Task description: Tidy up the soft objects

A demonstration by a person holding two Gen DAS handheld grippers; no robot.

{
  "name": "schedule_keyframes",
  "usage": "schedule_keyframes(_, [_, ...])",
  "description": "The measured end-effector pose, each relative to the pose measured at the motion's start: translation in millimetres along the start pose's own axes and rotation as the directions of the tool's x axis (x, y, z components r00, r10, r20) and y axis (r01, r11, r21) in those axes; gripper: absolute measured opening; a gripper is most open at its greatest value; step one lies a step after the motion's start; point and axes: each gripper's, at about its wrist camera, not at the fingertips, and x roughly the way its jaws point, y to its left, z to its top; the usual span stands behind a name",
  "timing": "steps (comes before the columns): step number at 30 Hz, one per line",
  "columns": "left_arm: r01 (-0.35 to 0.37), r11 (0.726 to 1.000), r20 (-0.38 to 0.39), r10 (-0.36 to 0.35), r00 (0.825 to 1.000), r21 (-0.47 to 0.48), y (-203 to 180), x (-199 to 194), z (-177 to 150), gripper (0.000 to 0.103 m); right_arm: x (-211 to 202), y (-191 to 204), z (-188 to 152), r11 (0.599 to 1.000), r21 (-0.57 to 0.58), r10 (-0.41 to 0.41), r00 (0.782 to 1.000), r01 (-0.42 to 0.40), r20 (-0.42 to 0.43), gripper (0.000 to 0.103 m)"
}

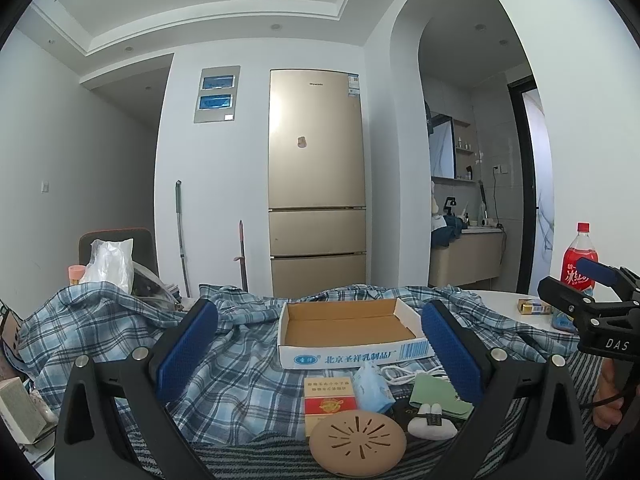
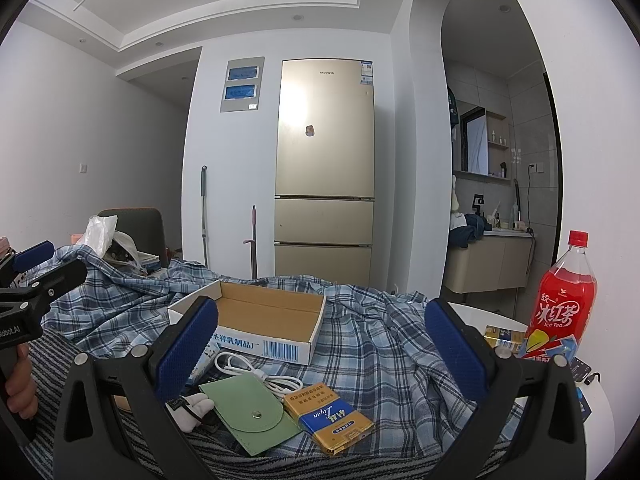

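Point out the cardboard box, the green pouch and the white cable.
Box (image 1: pixel 348 322): left wrist view, on its bare brown floor.
Green pouch (image 2: pixel 244 416): right wrist view, on the flap above the snap.
White cable (image 2: pixel 240 364): right wrist view, on the loop near the box.

Soft plaid cloth (image 1: pixel 240 380), matt cardboard box (image 1: pixel 348 322)

Your cardboard tray (image 1: pixel 348 330) sits mid-frame on the plaid shirt (image 1: pixel 132 332), which is spread across the lower half of the frame. Below the tray lie a cigarette pack (image 1: pixel 329 398), a tissue packet (image 1: pixel 374 386), a cable (image 1: pixel 404 372), a pouch (image 1: pixel 438 398) and, lowest, a round disc (image 1: pixel 357 442). The bottle (image 1: pixel 580 258) stands at right; the fridge (image 1: pixel 317 176) is above the tray.
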Motion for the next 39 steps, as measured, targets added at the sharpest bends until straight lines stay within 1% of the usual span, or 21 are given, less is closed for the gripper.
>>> schedule_keyframes(39, [-0.001, 1.0, -0.006, 0.001, 1.0, -0.005, 1.2, -0.9, 1.0, 0.103, -1.6, -0.3, -0.5, 1.0, -0.002, -0.001, 1.0, 0.001, 0.004, 0.103])
